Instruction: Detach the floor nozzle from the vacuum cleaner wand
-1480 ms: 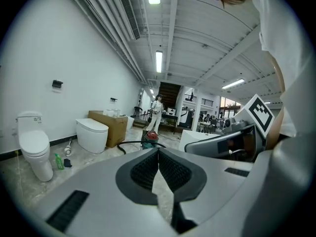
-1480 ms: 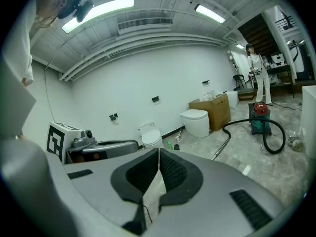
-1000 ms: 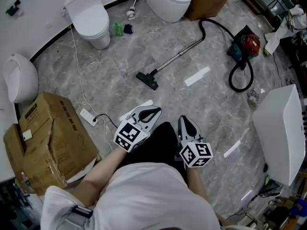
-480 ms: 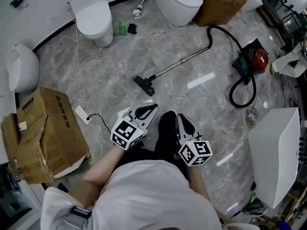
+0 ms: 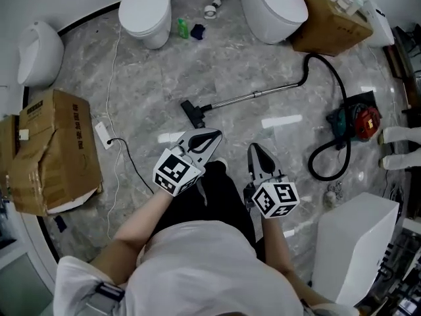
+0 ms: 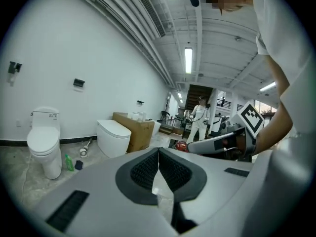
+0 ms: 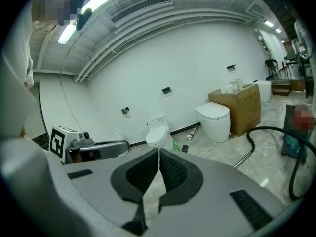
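A black floor nozzle [image 5: 193, 112] lies on the grey marble floor, joined to a silver wand [image 5: 253, 95] that runs right to a black hose [image 5: 329, 78] and a red and teal vacuum body [image 5: 358, 124]. My left gripper [image 5: 216, 135] hangs shut and empty just below the nozzle, apart from it. My right gripper [image 5: 252, 148] is shut and empty too, further right and nearer the person. In the right gripper view the wand [image 7: 241, 159] and hose [image 7: 276, 130] show at right, beyond the shut gripper [image 7: 158, 150]. The left gripper view shows its gripper [image 6: 158, 148] shut.
Two white toilets [image 5: 146, 8] [image 5: 273, 5] stand at the far wall, with a green bottle [image 5: 183, 27] between them. A torn cardboard box [image 5: 56, 150] and a power strip [image 5: 102, 135] with cord lie left. Another box [image 5: 329, 18] is back right, a white appliance [image 5: 352, 242] right.
The person has stepped forward, so the nozzle and wand now lie closer to both grippers. The whole scene has swung round in the head view. Both grippers stayed shut.
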Demonstrator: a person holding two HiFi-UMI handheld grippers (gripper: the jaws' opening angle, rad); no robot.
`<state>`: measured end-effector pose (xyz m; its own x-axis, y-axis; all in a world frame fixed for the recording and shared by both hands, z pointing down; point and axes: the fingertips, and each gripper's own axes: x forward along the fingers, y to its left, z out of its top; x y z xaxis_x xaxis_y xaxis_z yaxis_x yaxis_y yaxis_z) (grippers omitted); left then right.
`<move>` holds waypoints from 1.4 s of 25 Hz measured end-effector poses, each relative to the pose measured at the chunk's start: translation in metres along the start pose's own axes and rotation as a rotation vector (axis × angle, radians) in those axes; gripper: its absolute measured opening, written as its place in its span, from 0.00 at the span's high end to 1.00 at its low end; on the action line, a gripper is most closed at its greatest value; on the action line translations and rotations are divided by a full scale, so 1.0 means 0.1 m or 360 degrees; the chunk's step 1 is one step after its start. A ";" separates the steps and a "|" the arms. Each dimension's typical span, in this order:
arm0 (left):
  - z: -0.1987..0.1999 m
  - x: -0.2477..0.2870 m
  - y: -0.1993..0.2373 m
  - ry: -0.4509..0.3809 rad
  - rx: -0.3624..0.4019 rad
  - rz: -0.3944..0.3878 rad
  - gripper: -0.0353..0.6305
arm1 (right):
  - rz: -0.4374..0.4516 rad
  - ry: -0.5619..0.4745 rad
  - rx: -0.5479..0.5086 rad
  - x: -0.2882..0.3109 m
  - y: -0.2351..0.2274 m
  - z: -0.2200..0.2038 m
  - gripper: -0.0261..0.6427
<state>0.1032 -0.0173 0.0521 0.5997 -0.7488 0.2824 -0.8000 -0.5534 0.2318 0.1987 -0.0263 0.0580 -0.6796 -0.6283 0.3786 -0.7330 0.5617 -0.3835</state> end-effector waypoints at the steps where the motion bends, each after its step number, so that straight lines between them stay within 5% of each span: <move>1: 0.01 0.06 0.07 -0.0002 -0.0006 0.0030 0.93 | 0.0019 0.0021 -0.0012 0.09 -0.08 0.03 0.94; 8: -0.15 0.26 0.74 0.0074 -0.0040 0.0150 0.93 | 0.0134 0.0119 -0.0099 0.79 -0.43 0.11 0.94; 15: -0.98 0.65 1.58 0.0199 -0.0062 0.0156 0.93 | 0.0275 0.0185 -0.0333 1.71 -0.78 -0.22 0.93; 35: -4.18 2.19 2.98 0.0483 0.0101 0.0095 0.93 | 0.0618 0.0421 -0.0728 3.96 -2.39 -2.84 0.93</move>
<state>0.0035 -0.1932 0.5719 0.5219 -0.6427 0.5609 -0.8276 -0.5407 0.1505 0.0969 -0.2564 0.5386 -0.8384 -0.2130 0.5016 -0.3316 0.9299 -0.1594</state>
